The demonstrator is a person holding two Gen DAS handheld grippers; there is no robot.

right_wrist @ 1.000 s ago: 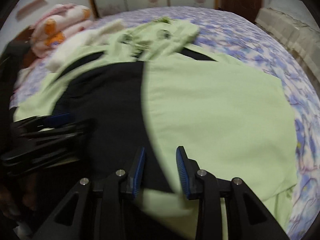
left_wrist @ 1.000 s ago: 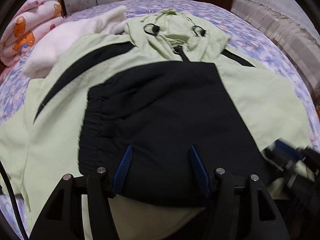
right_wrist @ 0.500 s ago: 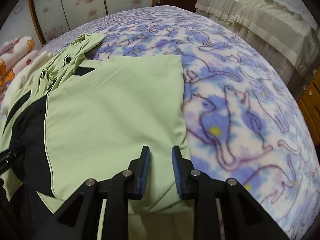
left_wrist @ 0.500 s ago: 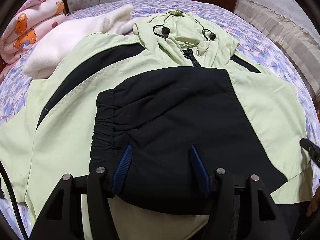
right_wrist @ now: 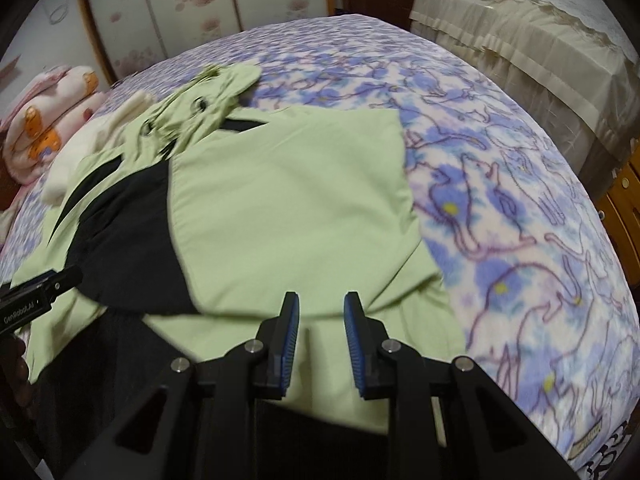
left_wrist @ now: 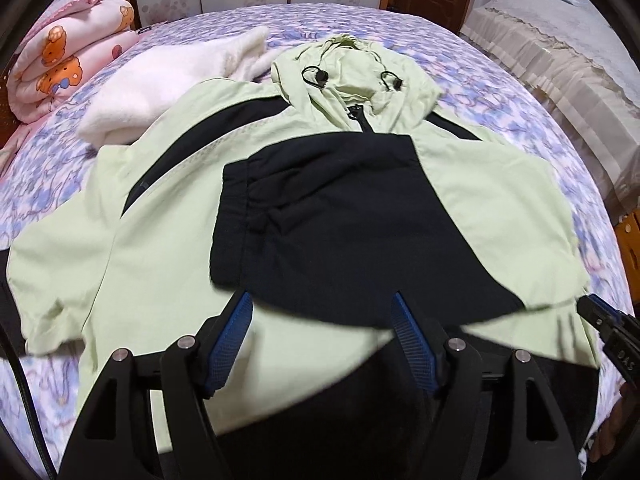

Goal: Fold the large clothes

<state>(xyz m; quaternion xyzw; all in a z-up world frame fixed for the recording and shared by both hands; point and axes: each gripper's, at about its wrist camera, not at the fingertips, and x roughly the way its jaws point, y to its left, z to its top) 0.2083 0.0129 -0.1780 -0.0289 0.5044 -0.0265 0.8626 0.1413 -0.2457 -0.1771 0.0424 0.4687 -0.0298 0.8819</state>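
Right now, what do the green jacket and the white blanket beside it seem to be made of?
The jacket looks like thin, smooth woven cloth, perhaps nylon or polyester: matte, lying flat with soft creases, with black panels. The white blanket looks like thick fleece or plush: its surface is fuzzy and its edges are rounded.

My left gripper [left_wrist: 322,334] is matte black plastic, its two fingers faced with ribbed blue pads [left_wrist: 231,338] and pinned by round silver screws [left_wrist: 186,343], and a thin black cable [left_wrist: 24,392] curves along its left side. My right gripper [right_wrist: 321,338] is built the same way, black with blue ribbed pads [right_wrist: 289,334] and silver screws [right_wrist: 254,345]. Seen from the right wrist, the left gripper's side carries white lettering that reads "GenRobot.AI", and a little of my skin shows at the edge of each view.
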